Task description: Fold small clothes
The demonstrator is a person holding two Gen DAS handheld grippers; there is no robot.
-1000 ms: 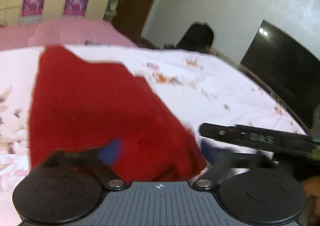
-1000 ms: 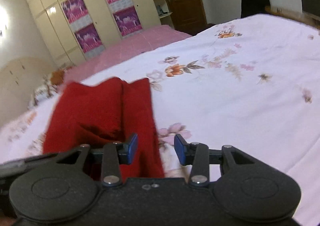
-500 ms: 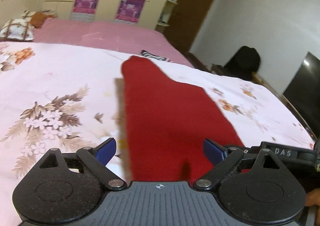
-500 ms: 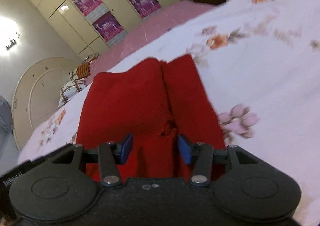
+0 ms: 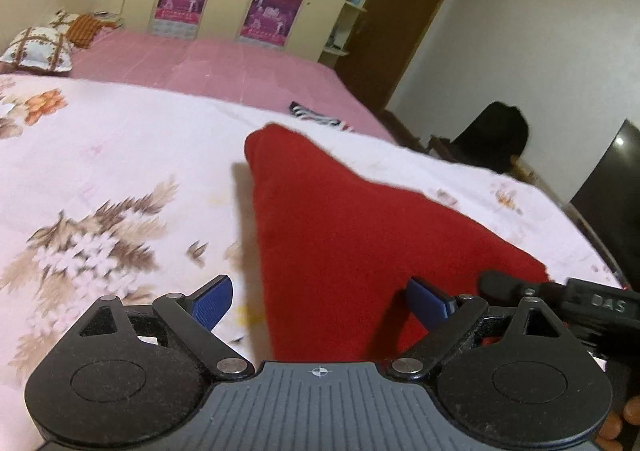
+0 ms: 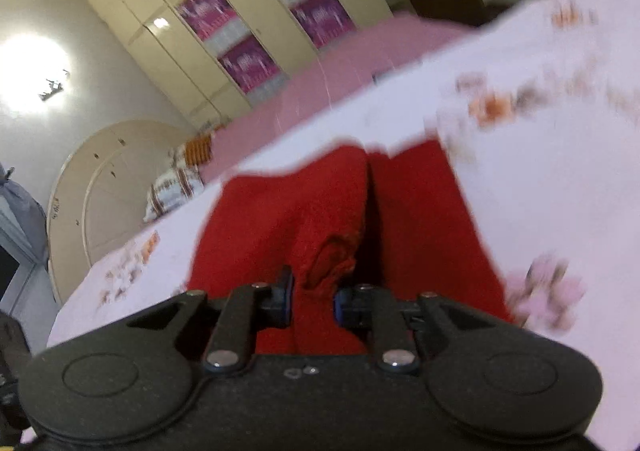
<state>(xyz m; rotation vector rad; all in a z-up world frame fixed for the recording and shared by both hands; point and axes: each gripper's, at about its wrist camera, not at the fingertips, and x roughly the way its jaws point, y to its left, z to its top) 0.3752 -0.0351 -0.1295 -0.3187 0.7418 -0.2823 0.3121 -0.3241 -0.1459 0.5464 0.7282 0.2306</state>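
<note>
One red garment (image 5: 360, 235) lies on the bed (image 5: 120, 155), on a white sheet printed with flowers. In the right wrist view it shows as two red panels side by side with a dark crease between them.

The left gripper (image 5: 320, 299) has its jaws spread wide; the near edge of the garment lies between its two blue fingertips (image 5: 212, 301), neither of them pressing the cloth.

The right gripper (image 6: 314, 297) has its jaws drawn in on a bunched ridge of the red cloth, pinching it between the two pads.

Beyond the white sheet is a pink bedcover (image 5: 208, 63), with two pillows (image 5: 38, 49) at its far left. One small striped item (image 5: 316, 117) lies just behind the garment. Four purple posters (image 5: 272, 17) hang on the cream wardrobe doors.
</note>
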